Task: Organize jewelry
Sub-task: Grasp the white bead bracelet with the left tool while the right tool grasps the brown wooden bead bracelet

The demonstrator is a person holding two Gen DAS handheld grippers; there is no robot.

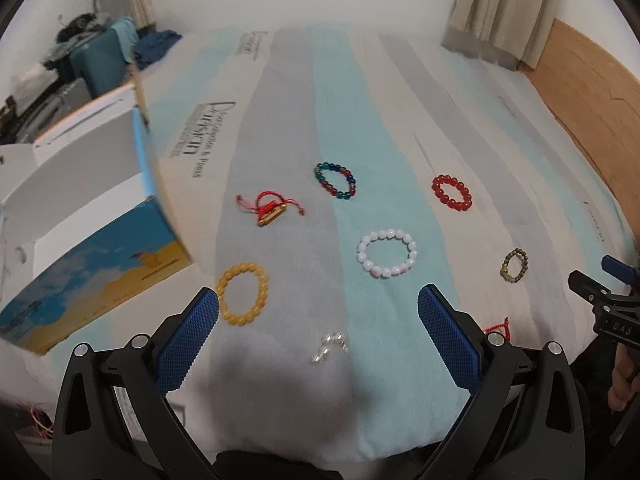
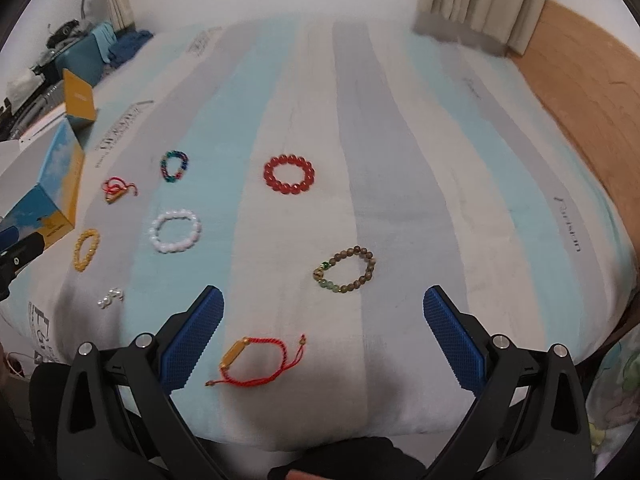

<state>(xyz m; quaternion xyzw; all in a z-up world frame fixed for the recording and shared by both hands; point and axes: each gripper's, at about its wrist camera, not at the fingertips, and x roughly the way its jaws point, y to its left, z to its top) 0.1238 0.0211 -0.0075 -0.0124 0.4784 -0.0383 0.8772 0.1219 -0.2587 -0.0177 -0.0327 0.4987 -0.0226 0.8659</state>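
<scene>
Several bracelets lie spread on a striped bed sheet [image 1: 400,100]. In the left wrist view: a yellow bead bracelet [image 1: 242,293], a small silver piece [image 1: 330,347], a white bead bracelet [image 1: 387,253], a red cord bracelet [image 1: 270,209], a multicolour one [image 1: 335,181], a red bead one [image 1: 452,192] and a brown one [image 1: 515,266]. My left gripper [image 1: 318,308] is open above the silver piece. My right gripper [image 2: 323,300] is open, above a red cord bracelet with a gold bar [image 2: 256,362]; the brown bracelet [image 2: 346,269] lies just ahead.
An open blue and yellow box [image 1: 96,264] stands at the left on the bed, also in the right wrist view [image 2: 52,184]. A wooden headboard [image 1: 592,100] runs along the right. Curtains [image 1: 500,4] hang at the back; clutter [image 1: 80,52] sits far left.
</scene>
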